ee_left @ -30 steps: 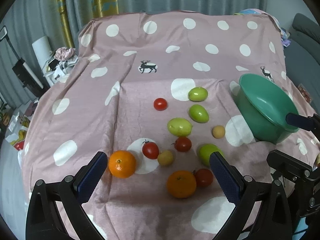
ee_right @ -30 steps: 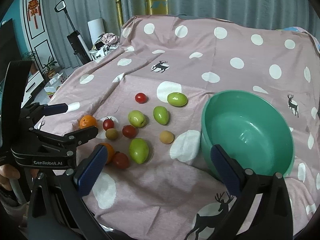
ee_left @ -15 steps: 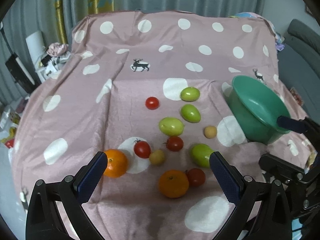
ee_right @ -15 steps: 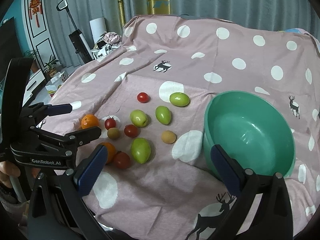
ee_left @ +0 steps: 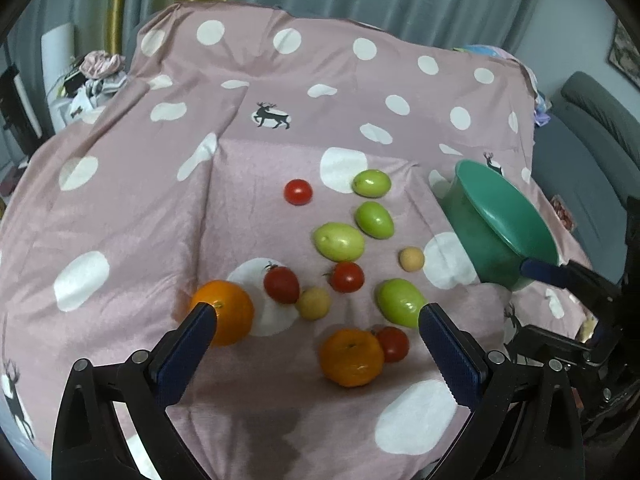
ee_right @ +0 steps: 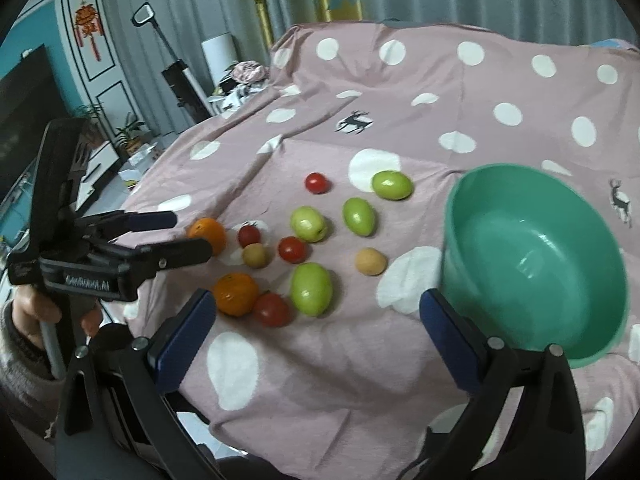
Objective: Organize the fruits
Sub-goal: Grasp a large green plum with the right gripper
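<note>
Left wrist view: the left gripper (ee_left: 318, 334) hangs wide open and empty over a pink polka-dot cloth (ee_left: 160, 208) strewn with fruit. Just ahead of its jaws and between them lies an orange (ee_left: 351, 357) touching a red tomato (ee_left: 393, 343); a second orange (ee_left: 224, 312) sits by the left finger, partly hidden behind its pad. Farther off are four green fruits, the nearest green fruit (ee_left: 401, 302) close to the right finger, its long axis slanting across the frame. The green bowl (ee_left: 506, 224) stands at the right edge, empty as far as its tilted rim allows one to see.

Right wrist view: the right gripper (ee_right: 316, 334) is also spread wide with nothing between its pads — its jaws have just been closing slightly. The bowl (ee_right: 536, 256) lies directly ahead of its right finger, while the fruit cluster sits ahead and to the left, the nearest green fruit (ee_right: 311, 288) foremost. The left gripper (ee_right: 176, 234) reaches in from the left, gripped by a hand (ee_right: 34, 312), beside the far orange (ee_right: 207, 234).

The left gripper looks nearer the oranges; any fruit it lifts must travel rightward across the cloth to the bowl.
</note>
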Demonstrator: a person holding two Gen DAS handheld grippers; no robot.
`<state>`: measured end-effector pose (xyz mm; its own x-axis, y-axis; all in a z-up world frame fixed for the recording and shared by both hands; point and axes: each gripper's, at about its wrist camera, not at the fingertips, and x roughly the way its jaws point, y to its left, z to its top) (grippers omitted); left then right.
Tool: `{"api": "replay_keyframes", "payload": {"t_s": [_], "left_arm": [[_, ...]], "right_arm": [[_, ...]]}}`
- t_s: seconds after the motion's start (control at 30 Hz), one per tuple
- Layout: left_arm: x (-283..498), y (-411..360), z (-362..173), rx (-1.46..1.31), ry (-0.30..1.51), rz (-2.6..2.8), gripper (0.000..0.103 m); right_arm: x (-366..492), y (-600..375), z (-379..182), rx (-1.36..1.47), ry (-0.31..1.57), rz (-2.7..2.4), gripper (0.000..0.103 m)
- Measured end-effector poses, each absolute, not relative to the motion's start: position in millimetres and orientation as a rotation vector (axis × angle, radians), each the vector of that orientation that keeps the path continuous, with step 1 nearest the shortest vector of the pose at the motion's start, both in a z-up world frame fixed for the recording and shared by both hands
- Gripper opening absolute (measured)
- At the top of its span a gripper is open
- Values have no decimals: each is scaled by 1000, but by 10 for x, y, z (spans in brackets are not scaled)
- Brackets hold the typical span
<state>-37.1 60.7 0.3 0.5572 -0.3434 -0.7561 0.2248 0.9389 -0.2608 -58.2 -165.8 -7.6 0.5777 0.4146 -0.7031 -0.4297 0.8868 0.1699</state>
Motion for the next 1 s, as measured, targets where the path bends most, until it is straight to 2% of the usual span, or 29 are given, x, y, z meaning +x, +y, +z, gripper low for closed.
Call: {"api": "replay_keyframes", "payload": {"t_s": [0.2,0.4,0.5,0.53,0.6,1.0], "left_arm": [[-353,686,-64,-165,927,-353,100],[-284,659,-90,-166,928,-390,84],[-221,623,-86,-155,927,-401,83],[-190,605,-82,-148,925,-406,80],[-137,583,-75,-141,922,-415,73],[316,359,-217,-116,983,-443,72]], "right_arm": [[-525,-1625,-249,37,874,547,87],[-448,-1601,-381,80,918,577,76],[-410,-1589,-427,84,933,580,71],[-399,-1576,-441,84,937,583,71],[-366,-1575,-462,86,943,589,62],[-164,-1552,-624,105,992,582,57]]}}
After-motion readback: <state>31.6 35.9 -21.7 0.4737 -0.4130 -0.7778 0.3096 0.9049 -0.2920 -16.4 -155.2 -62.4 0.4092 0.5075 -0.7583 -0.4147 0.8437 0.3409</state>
